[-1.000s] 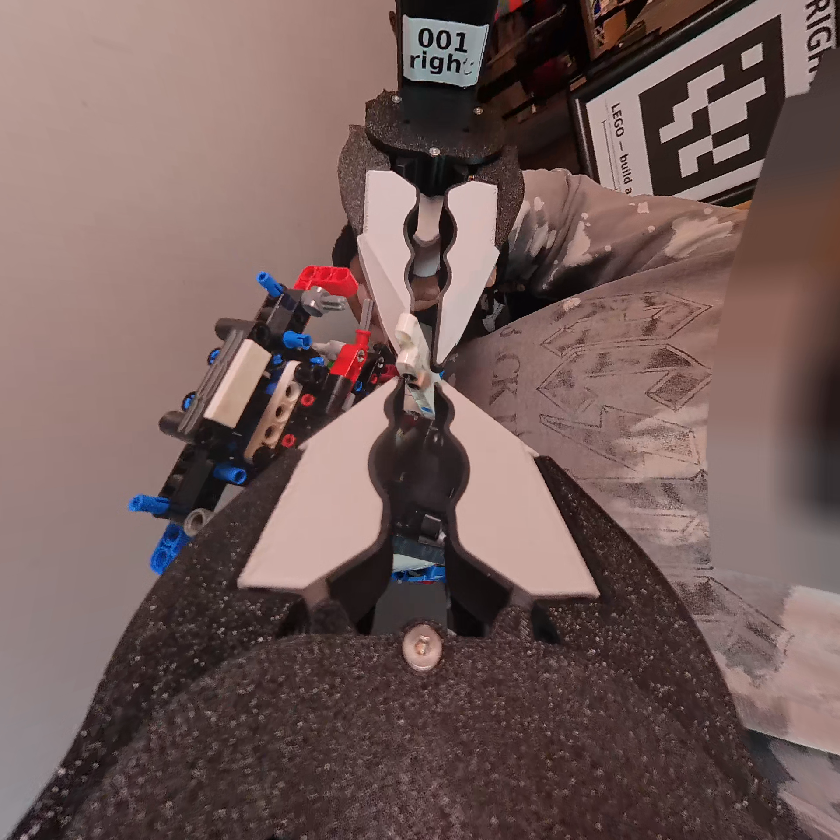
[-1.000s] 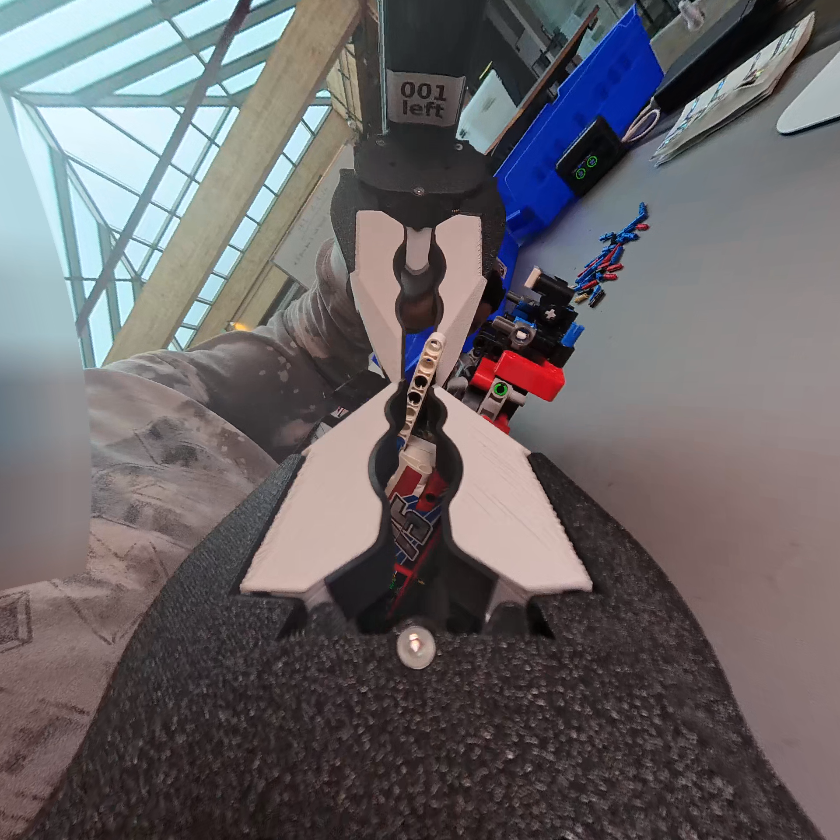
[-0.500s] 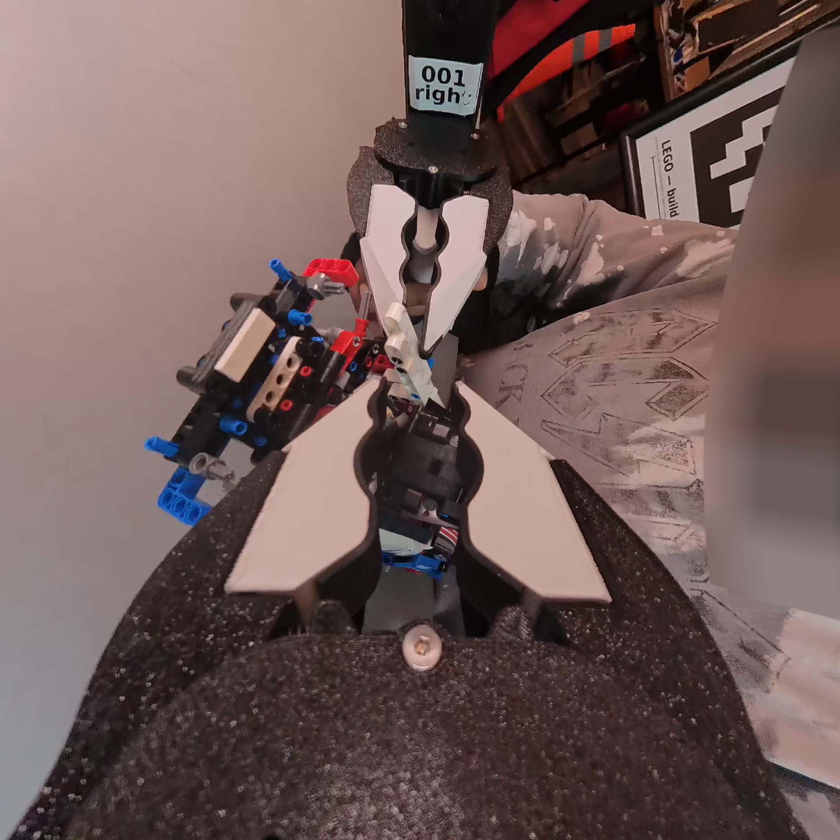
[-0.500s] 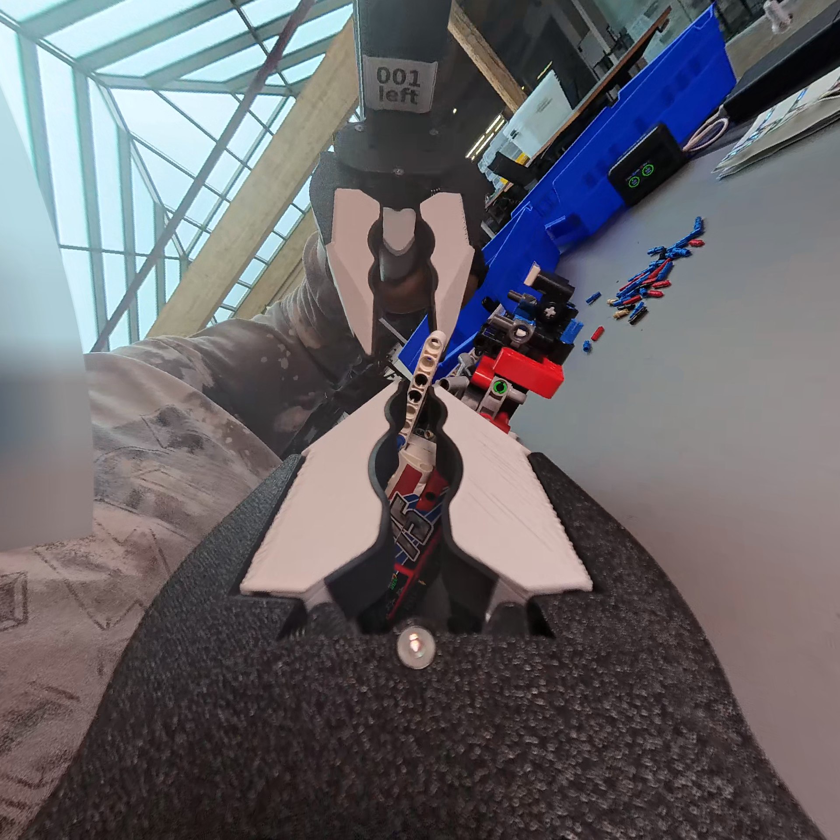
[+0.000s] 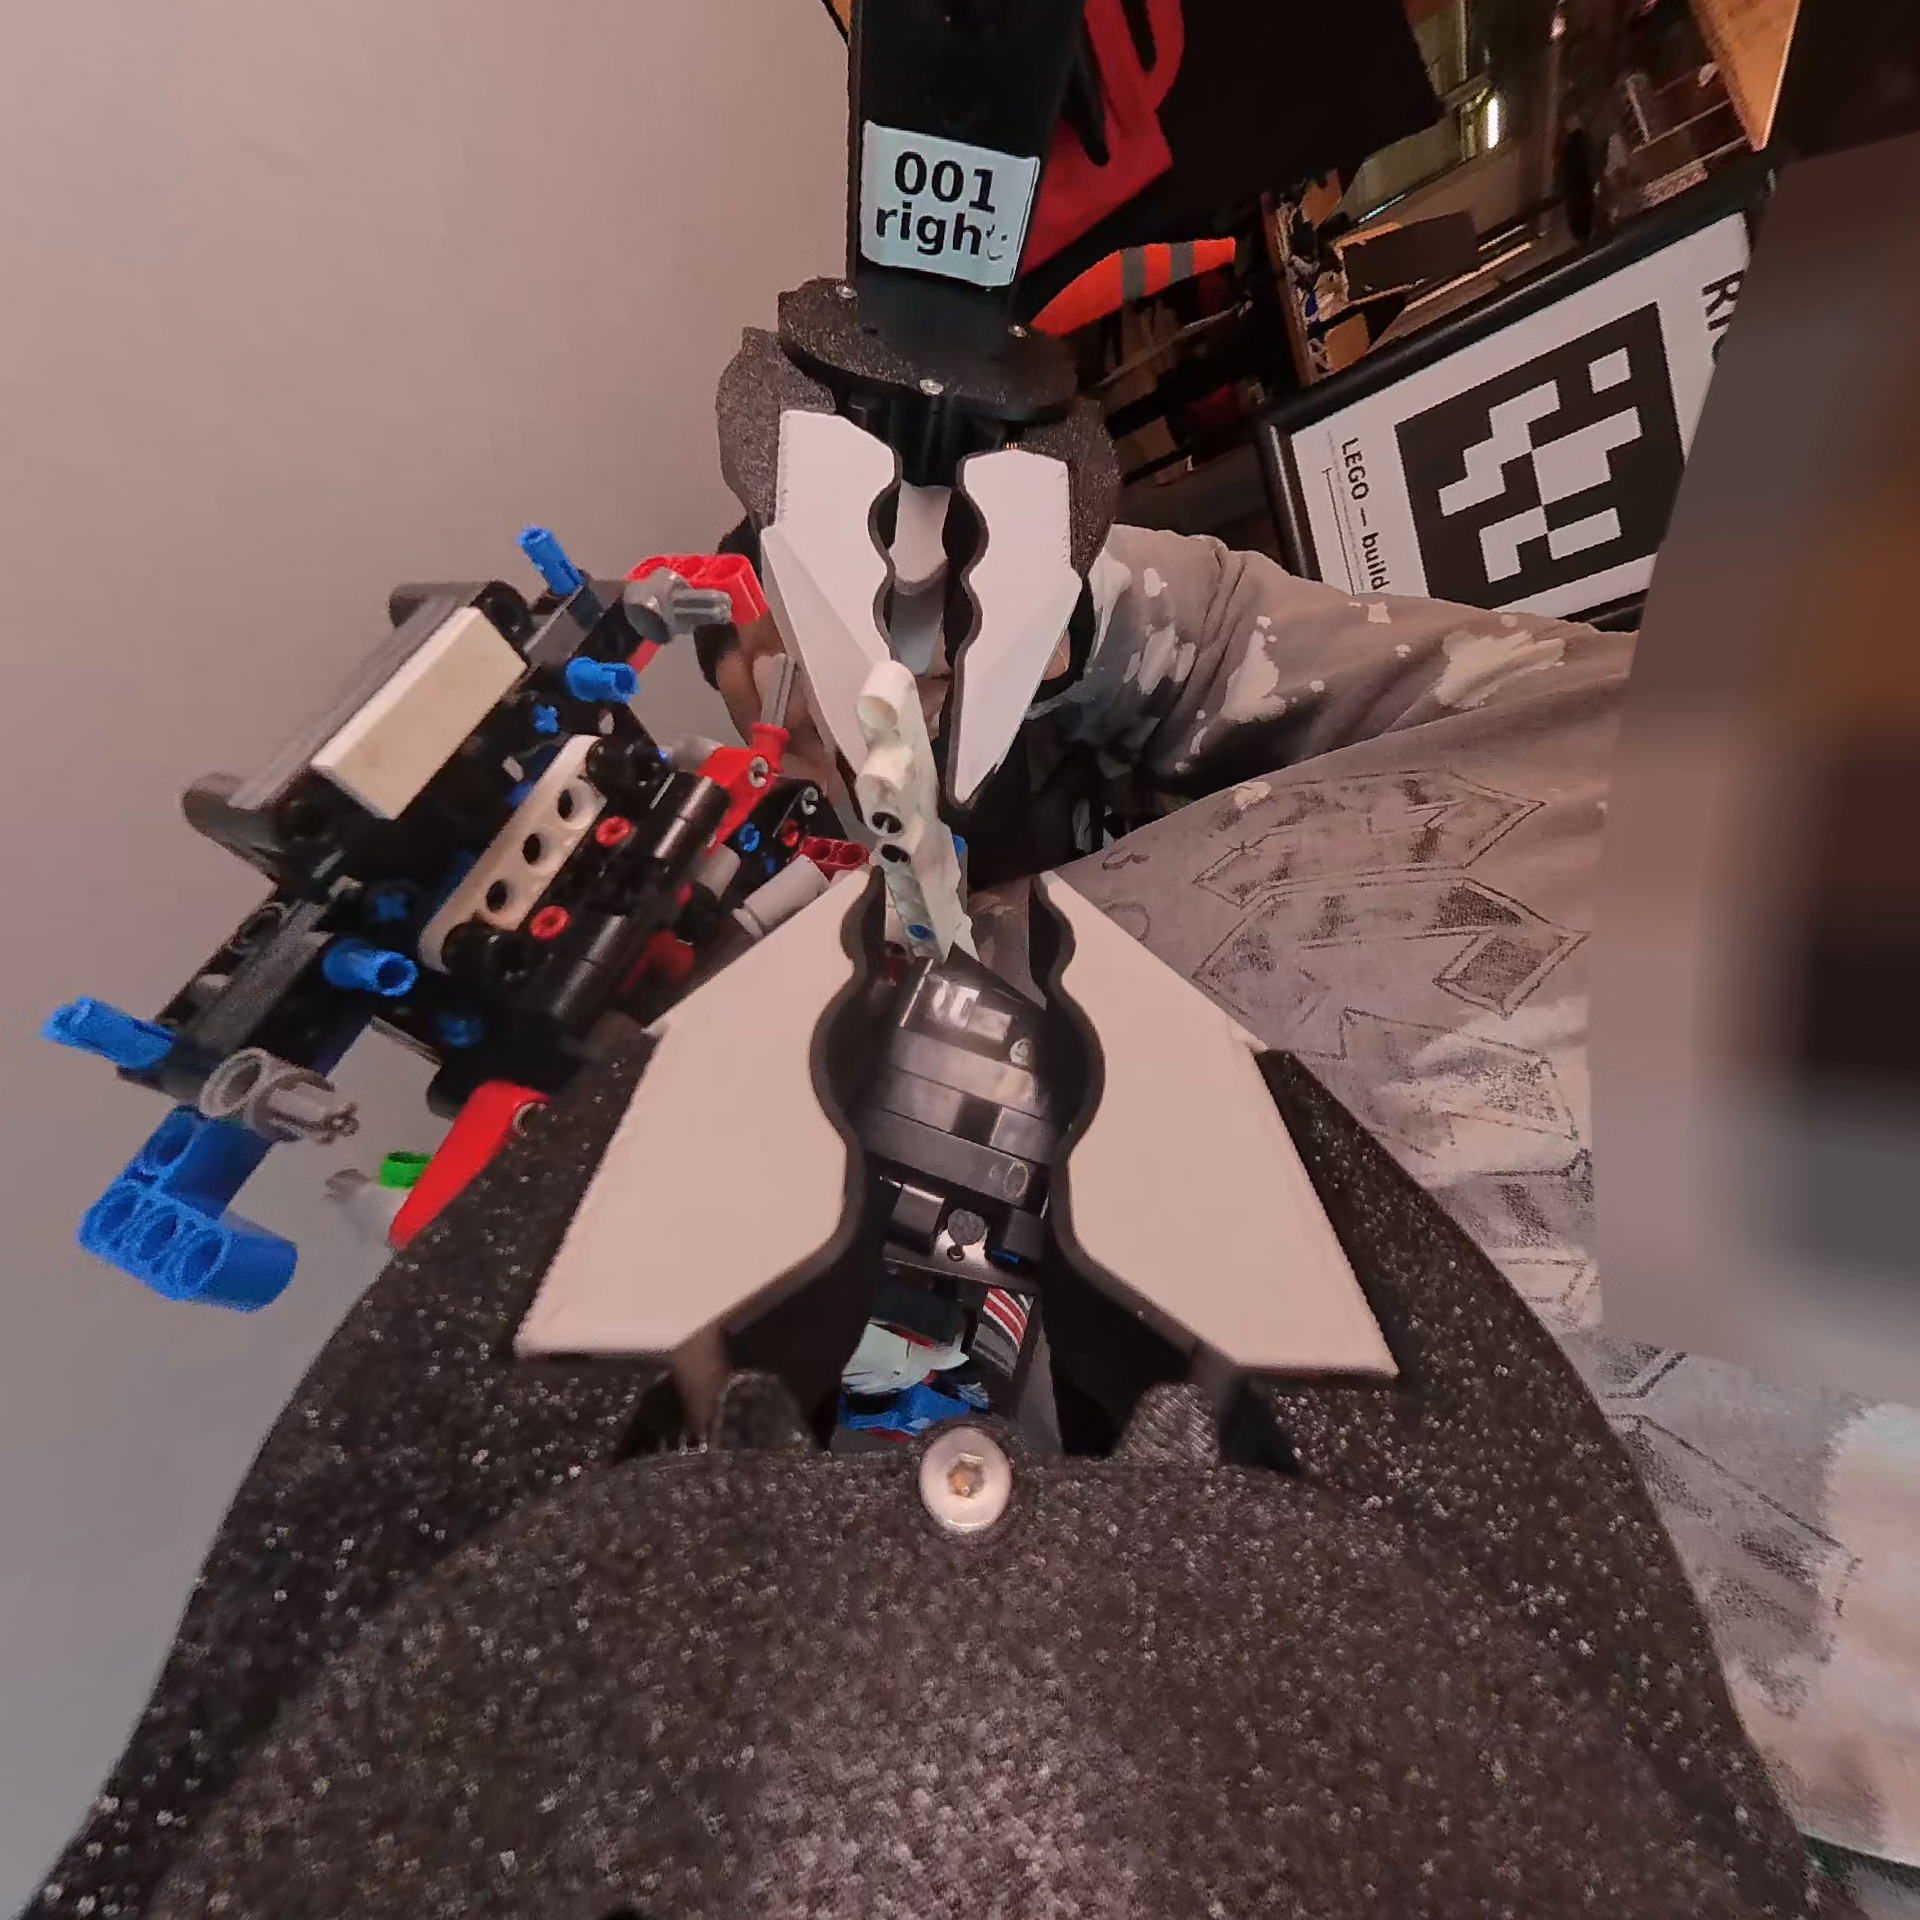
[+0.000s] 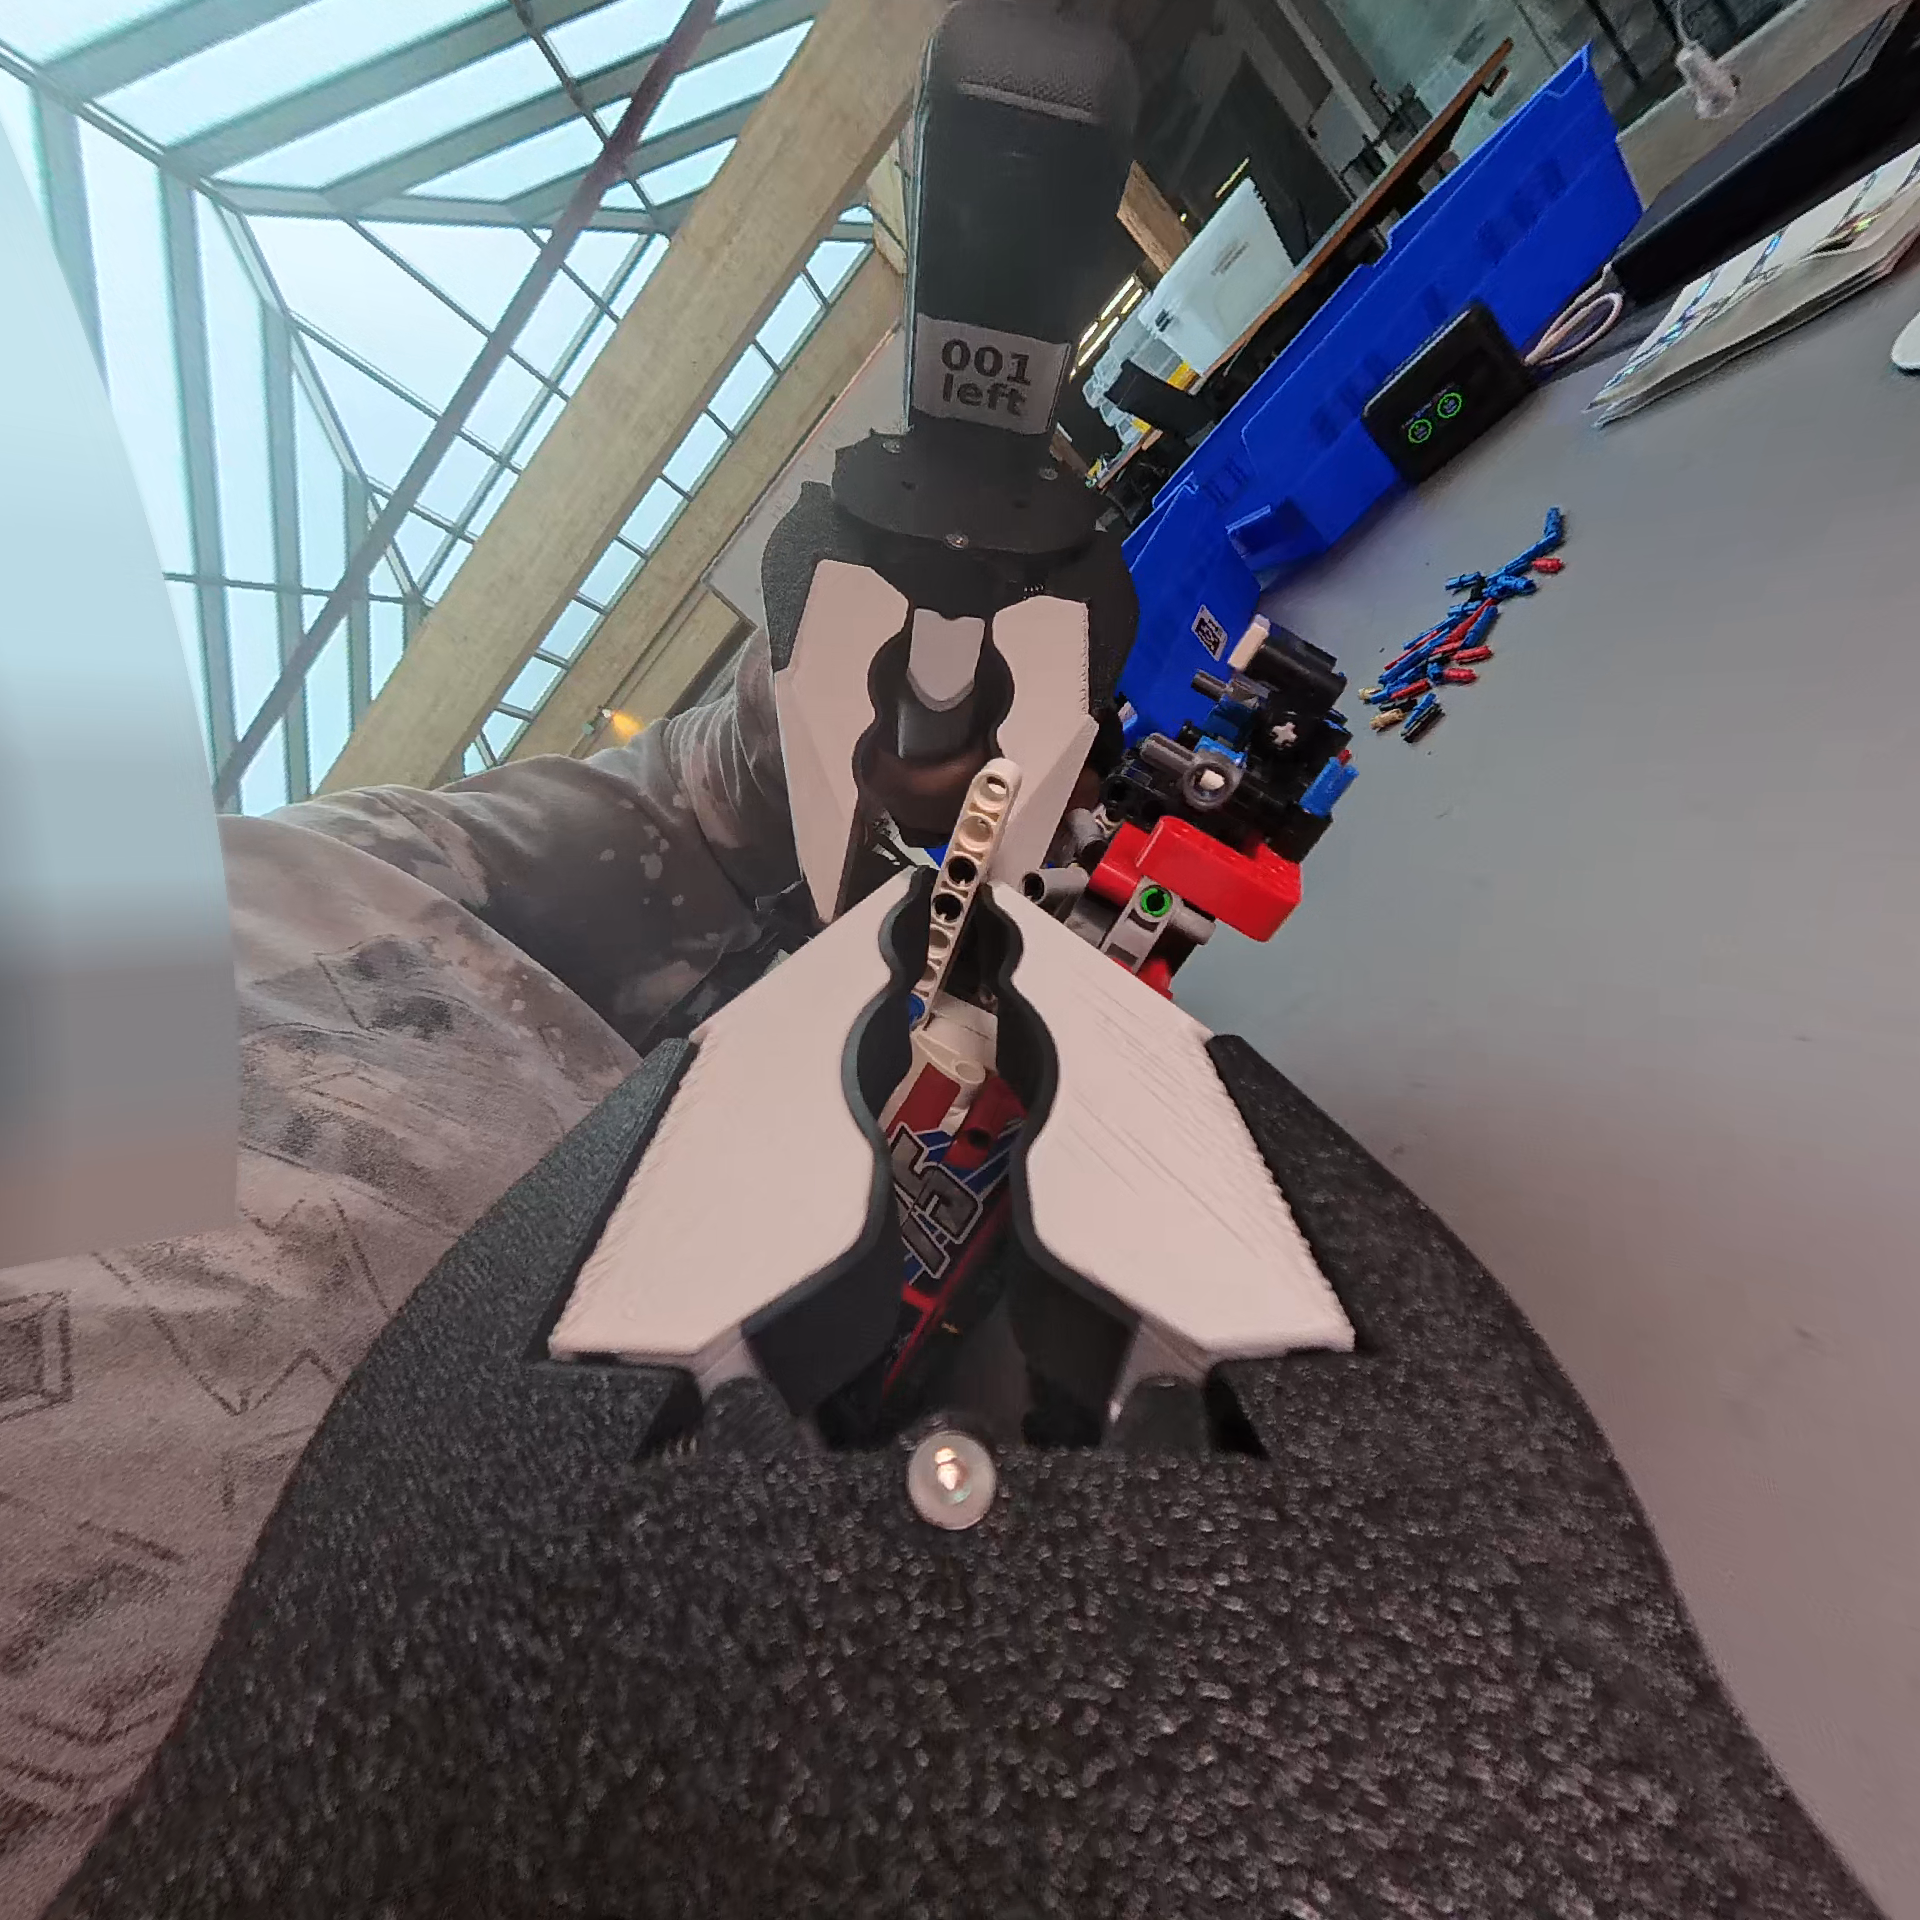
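My left claw (image 5: 956, 894) has its jaws partly apart, with a black block (image 5: 961, 1091) of the model (image 5: 468, 831) lodged in the gap. I cannot tell whether the jaws press on it. A white beam (image 5: 894, 790) rises out of that gap, its long axis running straight ahead toward the right claw (image 6: 956, 894). The right claw faces it tip to tip and is pinched almost closed on the beam's other end. Both claws sit equally near the beam.

The model's bulk hangs off to the left in the left view, with blue pins sticking outward, so there is little room on that side. A sleeve (image 5: 1299, 675) lies close on the other side.

Farther off, the grey worktop (image 6: 1610, 1039) carries 1 heap of loose pins (image 6: 1455, 644). Blue bins (image 6: 1403, 395) stand along its far edge.
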`<state>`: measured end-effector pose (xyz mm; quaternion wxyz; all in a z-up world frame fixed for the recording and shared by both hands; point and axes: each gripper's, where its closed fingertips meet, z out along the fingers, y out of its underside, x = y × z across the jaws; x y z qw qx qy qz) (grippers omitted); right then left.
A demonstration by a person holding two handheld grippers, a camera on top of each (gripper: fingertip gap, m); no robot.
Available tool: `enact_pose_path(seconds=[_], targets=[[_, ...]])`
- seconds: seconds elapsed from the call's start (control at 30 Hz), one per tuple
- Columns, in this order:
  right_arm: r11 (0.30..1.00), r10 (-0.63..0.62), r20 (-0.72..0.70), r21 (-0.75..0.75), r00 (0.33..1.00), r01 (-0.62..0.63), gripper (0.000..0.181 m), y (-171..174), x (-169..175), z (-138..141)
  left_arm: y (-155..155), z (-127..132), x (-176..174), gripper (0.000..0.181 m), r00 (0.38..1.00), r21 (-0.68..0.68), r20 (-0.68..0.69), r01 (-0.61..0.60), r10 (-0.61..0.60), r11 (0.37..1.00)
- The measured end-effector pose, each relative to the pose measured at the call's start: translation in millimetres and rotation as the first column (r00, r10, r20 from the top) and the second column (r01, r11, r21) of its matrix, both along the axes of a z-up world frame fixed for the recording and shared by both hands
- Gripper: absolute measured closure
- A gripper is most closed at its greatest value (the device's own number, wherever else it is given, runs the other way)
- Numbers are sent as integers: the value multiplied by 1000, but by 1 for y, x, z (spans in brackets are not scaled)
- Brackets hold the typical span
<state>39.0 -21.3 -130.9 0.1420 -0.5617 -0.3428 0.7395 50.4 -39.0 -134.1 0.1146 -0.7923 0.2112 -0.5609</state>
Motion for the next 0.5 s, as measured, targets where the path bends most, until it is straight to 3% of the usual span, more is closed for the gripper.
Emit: enact_pose_path(seconds=[0.3, 0.33, 0.5], targets=[[1000, 24, -16, -5, 1000, -24, 175, 7, 1, 0, 11, 0, -1, 160, 998, 9, 49, -44, 44, 999], [1000, 22, -12, 2, 1000, -22, 175, 8, 1, -2, 17, -4, -4, 176, 996, 20, 32, -80, 79, 997], [998, 43, 28, 39, 999, -44, 175, 5, -2, -6, 13, -10, -6, 174, 996, 109, 34, -84, 81, 990]])
